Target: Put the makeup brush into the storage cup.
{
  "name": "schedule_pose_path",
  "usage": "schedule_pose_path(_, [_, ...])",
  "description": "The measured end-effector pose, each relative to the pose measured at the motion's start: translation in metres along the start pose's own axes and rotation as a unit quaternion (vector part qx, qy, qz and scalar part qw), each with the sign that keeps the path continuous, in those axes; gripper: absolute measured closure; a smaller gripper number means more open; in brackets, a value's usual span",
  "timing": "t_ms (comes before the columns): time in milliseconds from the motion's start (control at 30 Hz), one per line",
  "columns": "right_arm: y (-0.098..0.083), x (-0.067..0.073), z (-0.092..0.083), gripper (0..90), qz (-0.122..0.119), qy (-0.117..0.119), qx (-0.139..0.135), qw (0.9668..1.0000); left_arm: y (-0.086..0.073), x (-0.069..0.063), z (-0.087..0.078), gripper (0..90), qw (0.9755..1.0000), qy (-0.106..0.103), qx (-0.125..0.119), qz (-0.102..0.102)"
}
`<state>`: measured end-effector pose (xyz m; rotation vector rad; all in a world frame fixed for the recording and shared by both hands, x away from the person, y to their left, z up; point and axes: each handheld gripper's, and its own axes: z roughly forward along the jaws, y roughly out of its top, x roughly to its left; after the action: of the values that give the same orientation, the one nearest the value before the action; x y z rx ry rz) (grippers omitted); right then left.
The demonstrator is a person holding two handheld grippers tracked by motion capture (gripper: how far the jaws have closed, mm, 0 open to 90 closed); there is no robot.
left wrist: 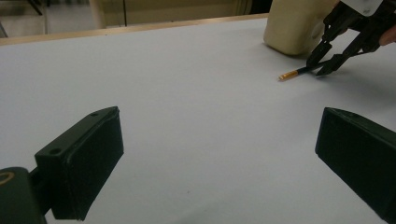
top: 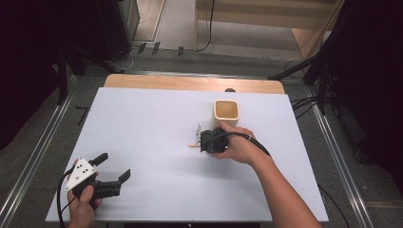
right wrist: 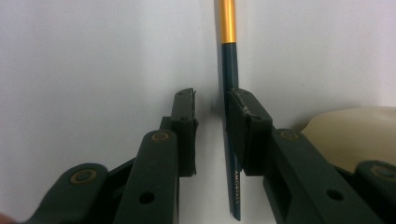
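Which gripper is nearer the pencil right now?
Right. The right gripper has its jaws astride the pencil, one pad beside it, a gap remaining. The left gripper rests far off at the table's near left corner.

Lab: floor rails (top: 28,161), black tripods (top: 71,66)

Between the black jaws of the right gripper (right wrist: 210,126) lies a pencil (right wrist: 232,140) with a dark teal shaft, a shiny gold-orange band at the end farthest from the gripper, and tiny pale lettering near the close end. Just beside that gripper stands a cream cup (top: 226,114), tan inside. The table (top: 152,123) is plain white, unpatterned. The left gripper (top: 113,167) is black with a pale grey plate.
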<state>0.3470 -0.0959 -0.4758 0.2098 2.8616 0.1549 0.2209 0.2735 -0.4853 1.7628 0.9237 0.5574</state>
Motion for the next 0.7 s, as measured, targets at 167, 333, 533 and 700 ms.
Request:
schedule_pose_path(167, [0.0,-0.002,0.001,73.2,-0.003,-0.003,-0.004,1.0,0.0,0.0,0.0,1.9,1.0,0.0,-0.001,-0.002])
schedule_pose_path(333, [0.002,-0.003,-0.005,73.0,-0.002,-0.016,-0.012,0.9998,0.0,0.0,0.001,1.9,1.0,-0.001,0.0,0.0])
schedule_pose_path(533, [0.01,-0.006,0.005,71.9,-0.008,-0.024,0.015,0.9996,0.0,-0.001,0.001,1.9,1.0,-0.002,0.002,0.002])
schedule_pose_path(700, [0.013,-0.013,0.006,77.6,0.013,0.009,0.028,0.9995,0.0,0.0,0.001,1.9,1.0,-0.001,0.001,0.001])
